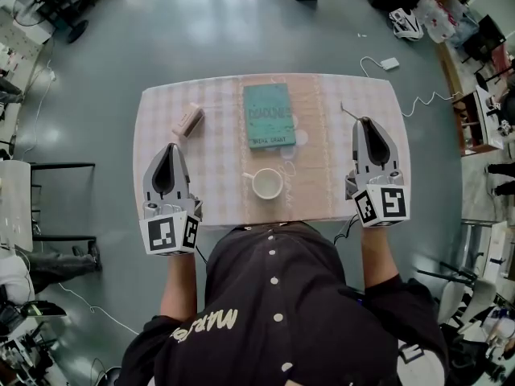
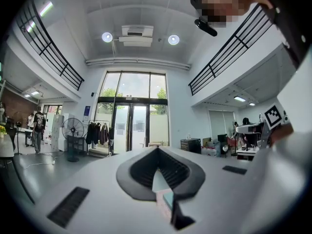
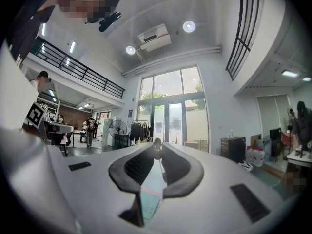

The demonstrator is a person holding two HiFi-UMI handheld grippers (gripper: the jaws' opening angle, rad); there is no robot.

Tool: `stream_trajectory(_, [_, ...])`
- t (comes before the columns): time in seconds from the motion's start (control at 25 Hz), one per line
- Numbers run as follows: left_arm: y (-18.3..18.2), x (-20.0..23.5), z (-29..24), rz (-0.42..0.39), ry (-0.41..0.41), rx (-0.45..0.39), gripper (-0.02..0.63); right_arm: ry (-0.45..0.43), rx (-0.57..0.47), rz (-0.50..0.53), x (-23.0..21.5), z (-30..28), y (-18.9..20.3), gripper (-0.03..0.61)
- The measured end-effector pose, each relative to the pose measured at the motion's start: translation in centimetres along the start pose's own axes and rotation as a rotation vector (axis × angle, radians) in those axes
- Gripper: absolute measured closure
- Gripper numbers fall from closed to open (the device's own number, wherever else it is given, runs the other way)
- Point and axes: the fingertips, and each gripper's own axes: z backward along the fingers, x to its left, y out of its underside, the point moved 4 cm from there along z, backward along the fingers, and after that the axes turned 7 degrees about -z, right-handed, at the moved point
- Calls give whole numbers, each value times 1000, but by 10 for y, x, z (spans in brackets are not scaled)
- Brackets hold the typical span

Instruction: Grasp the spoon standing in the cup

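A white cup (image 1: 267, 183) stands on the checked tablecloth near the table's front edge, and I see nothing inside it. My right gripper (image 1: 366, 121) hovers over the right end of the table, well right of the cup. It is shut on a thin metal spoon (image 1: 349, 112) that pokes out from its tips toward the upper left. In the right gripper view the spoon (image 3: 157, 143) shows as a small round end pinched at the tips of the gripper (image 3: 157, 149). My left gripper (image 1: 170, 147) is left of the cup, its jaws meeting at the tips (image 2: 157, 150) with nothing held.
A teal book (image 1: 269, 115) lies at the table's middle, behind the cup. A small pinkish block (image 1: 187, 120) rests at the back left. The table (image 1: 217, 207) stands on a grey floor, with cables and clutter at the right.
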Motion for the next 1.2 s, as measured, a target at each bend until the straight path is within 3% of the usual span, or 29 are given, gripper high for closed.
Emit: stream_trajectory(1.2, [0, -5, 1, 1, 3, -1, 603, -53, 16, 10, 13, -4, 3, 529])
